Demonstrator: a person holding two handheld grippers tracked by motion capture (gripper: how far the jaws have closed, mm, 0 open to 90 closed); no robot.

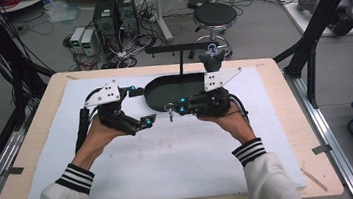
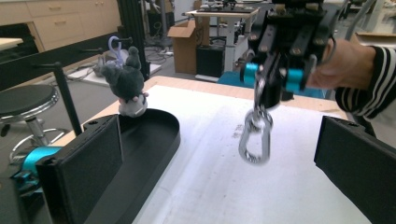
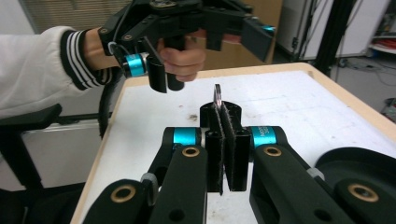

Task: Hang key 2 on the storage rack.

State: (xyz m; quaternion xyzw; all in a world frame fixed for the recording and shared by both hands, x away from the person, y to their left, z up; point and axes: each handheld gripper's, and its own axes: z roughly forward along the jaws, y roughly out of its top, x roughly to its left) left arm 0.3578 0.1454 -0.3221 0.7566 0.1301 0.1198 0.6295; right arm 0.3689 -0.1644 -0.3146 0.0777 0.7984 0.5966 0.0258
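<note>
My right gripper point(image 1: 170, 108) is shut on a silver carabiner point(image 1: 170, 115), which hangs below its fingertips above the white mat. In the left gripper view the carabiner point(image 2: 255, 140) dangles from the right gripper point(image 2: 267, 91), a little beyond my wide-apart jaws. My left gripper point(image 1: 141, 106) is open with nothing between its jaws, and it points toward the carabiner from the left. The right gripper view has the carabiner's point(image 3: 217, 93) ring poking up between the pressed pads, with the left gripper point(image 3: 205, 51) open beyond it.
A black oval tray point(image 1: 154, 96) lies on the mat point(image 1: 170, 150) just behind both grippers. A small grey plush toy point(image 1: 212, 60) with a purple hook sits at the tray's far right rim. A black T-shaped stand point(image 1: 179, 54) rises behind the tray.
</note>
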